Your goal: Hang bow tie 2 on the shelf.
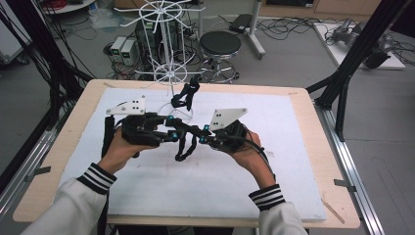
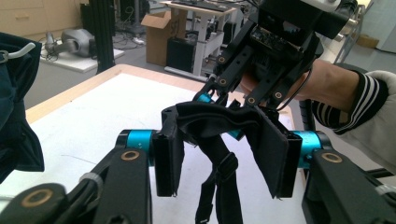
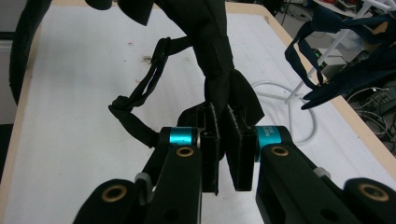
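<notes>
A black cloth piece with straps hangs between my two grippers above the white mat. My right gripper is shut on a fold of the cloth, which rises from its pads, and a strap loop droops to the left. In the left gripper view, my left gripper stands open around a wide band of the same cloth. The band spans from pad to pad, and its straps dangle through the gap. In the high view the left gripper and right gripper face each other, tips close.
A white wire rack stands at the mat's far edge with another dark cloth piece hanging from it. The white mat covers most of the wooden table. Beyond the table stand a black stool, cables and equipment.
</notes>
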Demonstrator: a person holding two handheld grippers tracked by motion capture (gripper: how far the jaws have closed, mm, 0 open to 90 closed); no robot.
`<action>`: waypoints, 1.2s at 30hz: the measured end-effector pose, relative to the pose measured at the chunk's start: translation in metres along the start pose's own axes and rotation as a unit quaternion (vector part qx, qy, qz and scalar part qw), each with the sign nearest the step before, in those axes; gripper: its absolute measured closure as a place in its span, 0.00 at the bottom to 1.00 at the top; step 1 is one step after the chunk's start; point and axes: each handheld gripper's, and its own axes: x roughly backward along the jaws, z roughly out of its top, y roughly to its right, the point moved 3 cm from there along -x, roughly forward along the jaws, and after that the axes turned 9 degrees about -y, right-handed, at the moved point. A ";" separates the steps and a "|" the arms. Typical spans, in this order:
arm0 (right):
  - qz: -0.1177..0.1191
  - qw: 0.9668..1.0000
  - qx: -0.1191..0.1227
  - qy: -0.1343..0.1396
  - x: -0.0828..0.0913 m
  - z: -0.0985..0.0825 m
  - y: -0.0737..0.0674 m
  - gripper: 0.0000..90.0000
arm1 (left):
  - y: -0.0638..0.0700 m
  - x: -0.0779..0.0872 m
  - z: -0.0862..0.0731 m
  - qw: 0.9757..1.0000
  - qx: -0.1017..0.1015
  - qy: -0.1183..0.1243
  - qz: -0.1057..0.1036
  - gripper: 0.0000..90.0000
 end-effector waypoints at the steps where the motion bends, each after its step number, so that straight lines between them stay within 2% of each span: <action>1: 0.001 1.000 0.002 0.001 0.000 0.000 0.000 0.94 | 0.000 0.000 0.000 1.000 0.002 0.001 0.000 0.61; 4: -0.001 1.000 0.009 0.003 0.000 0.000 0.000 0.94 | 0.000 -0.001 0.001 1.000 0.008 0.005 -0.002 0.58; 6: -0.001 1.000 0.009 -0.001 0.000 0.000 0.000 0.94 | 0.000 -0.002 0.002 1.000 0.006 0.002 -0.004 0.53; 8: -0.001 1.000 0.010 -0.003 -0.001 0.000 0.000 0.94 | 0.000 -0.003 0.003 1.000 0.003 -0.002 -0.004 0.53; 17: 0.000 1.000 0.021 -0.005 -0.002 0.001 -0.002 0.94 | 0.001 -0.002 0.005 1.000 -0.006 -0.001 0.003 0.66; 25: 0.012 1.000 0.021 -0.005 -0.004 0.002 -0.004 0.94 | 0.003 -0.001 0.006 1.000 -0.014 0.000 0.005 0.79; 29: 0.015 1.000 0.024 -0.006 -0.006 0.003 -0.006 0.94 | 0.004 0.000 0.006 1.000 -0.017 -0.004 0.013 0.86; 36: 0.019 1.000 0.023 -0.008 -0.008 0.003 -0.008 0.93 | 0.005 0.002 0.005 0.999 -0.021 -0.011 0.028 0.90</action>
